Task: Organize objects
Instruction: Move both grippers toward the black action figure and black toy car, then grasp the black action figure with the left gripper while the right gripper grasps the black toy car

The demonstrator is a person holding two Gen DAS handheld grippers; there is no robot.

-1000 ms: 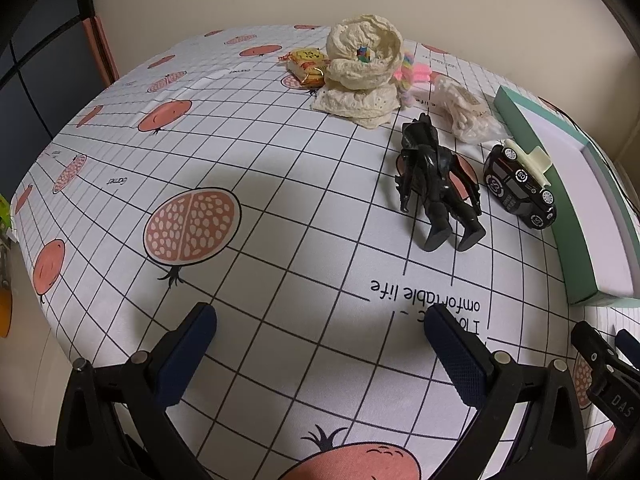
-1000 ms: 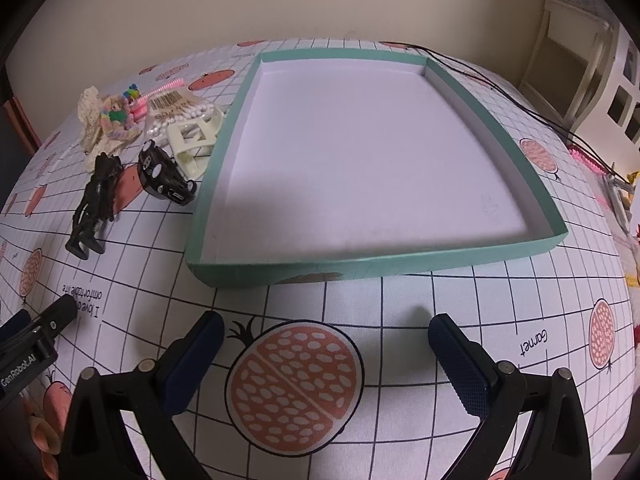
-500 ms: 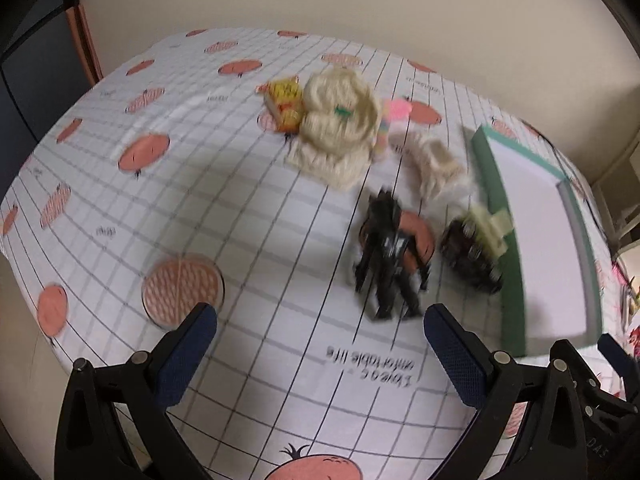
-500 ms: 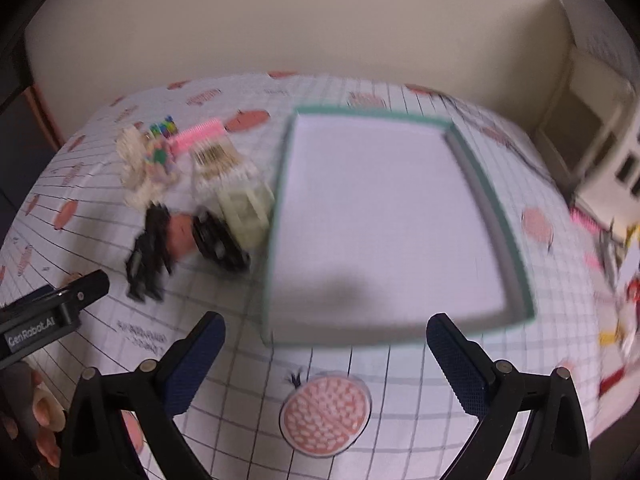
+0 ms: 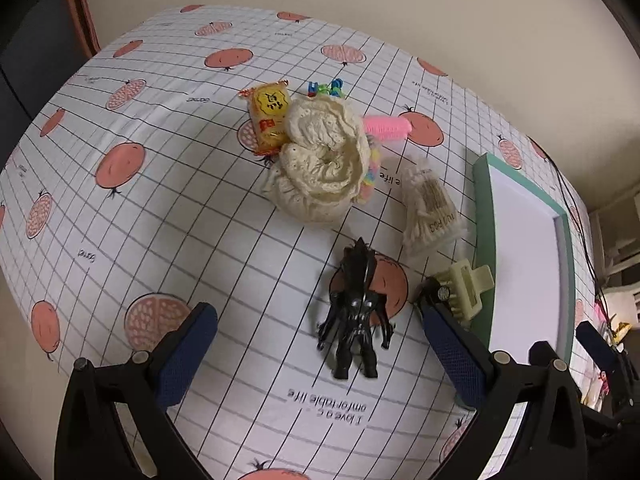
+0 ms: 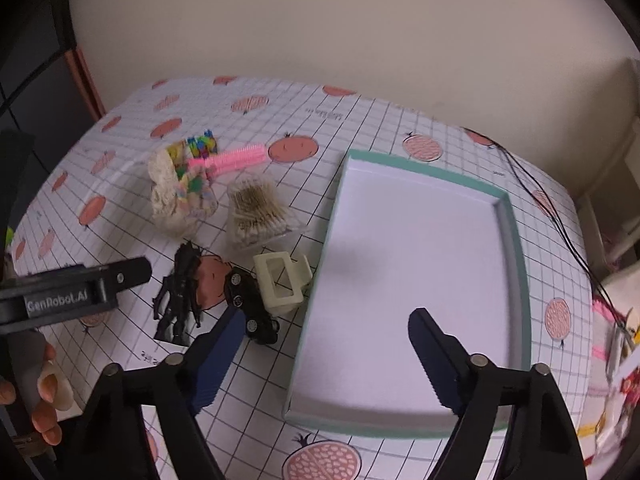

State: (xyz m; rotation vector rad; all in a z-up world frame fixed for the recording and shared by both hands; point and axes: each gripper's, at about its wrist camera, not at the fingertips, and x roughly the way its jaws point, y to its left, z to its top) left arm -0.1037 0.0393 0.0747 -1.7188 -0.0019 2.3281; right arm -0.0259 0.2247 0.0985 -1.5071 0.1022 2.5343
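Note:
A green-rimmed white tray [image 6: 516,248] [image 5: 482,216] lies on the patterned tablecloth. Left of it sit a cream hair claw [image 6: 280,280] [image 5: 466,288], a black toy car [image 6: 250,308], a black figure [image 5: 356,308] [image 6: 180,292], a pack of cotton swabs [image 5: 430,208] [image 6: 256,212], a cream crocheted cloth [image 5: 324,164] [image 6: 170,196], a pink comb [image 5: 386,126] [image 6: 236,156] and a yellow snack packet [image 5: 270,114]. My left gripper [image 5: 318,350] hangs open above the figure. My right gripper [image 6: 326,354] hangs open over the tray's near left rim. Both hold nothing.
Small colourful clips [image 5: 326,88] lie behind the cloth. A black cable [image 6: 560,216] runs along the table's right side, with clutter [image 6: 616,344] past that edge. A hand [image 6: 36,392] holds the left gripper's body [image 6: 76,292] at the left. A wall stands behind the table.
Both grippers have risen and pulled back, so the table looks smaller and further below. The left one now looks down on the figure; the right one has swung left toward the objects.

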